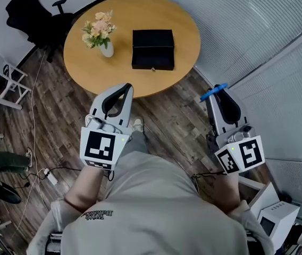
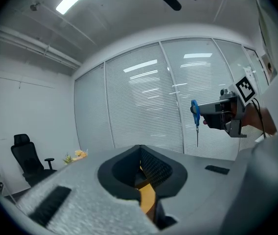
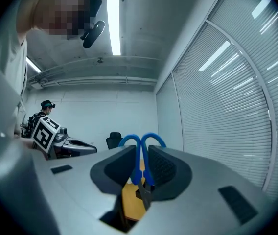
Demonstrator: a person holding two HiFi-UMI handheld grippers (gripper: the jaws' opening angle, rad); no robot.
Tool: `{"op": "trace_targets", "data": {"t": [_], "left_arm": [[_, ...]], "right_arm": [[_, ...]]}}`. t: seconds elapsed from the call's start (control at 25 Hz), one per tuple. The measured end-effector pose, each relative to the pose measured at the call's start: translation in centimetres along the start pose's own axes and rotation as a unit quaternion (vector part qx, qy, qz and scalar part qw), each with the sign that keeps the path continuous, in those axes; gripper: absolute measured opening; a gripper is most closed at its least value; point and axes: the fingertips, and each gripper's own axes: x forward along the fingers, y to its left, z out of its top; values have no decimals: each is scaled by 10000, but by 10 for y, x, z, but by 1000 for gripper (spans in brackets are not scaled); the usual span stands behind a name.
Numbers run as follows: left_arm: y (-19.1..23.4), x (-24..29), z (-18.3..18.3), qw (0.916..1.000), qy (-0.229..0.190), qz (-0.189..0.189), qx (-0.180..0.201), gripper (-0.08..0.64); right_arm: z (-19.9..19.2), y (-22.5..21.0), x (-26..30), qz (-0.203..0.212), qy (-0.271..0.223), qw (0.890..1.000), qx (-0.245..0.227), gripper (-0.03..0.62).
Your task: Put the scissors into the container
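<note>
Over the wood floor, short of the round table (image 1: pixel 140 15): right gripper (image 1: pixel 212 95) clamped tight on the blue-handled scissors (image 3: pixel 140 153), loops poking past the jaw tips, blade pointing down. Left gripper (image 1: pixel 122 88) closed on nothing, held alongside. Black container (image 1: pixel 152 49) on the tabletop, well apart from both.

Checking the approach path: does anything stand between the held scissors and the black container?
Nothing visible does. The right gripper holds the scissors above the floor; bare tabletop fronts the container, and the flower vase stands off to its side.
</note>
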Motion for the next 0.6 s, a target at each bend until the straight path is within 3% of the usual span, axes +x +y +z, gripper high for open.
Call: {"op": "trace_targets", "data": {"t": [0.6], "left_arm": [[91, 92, -25, 9986, 275, -432, -162, 21]], "right_arm": [[-14, -21, 130, 118, 634, 9978, -132, 92]]}}
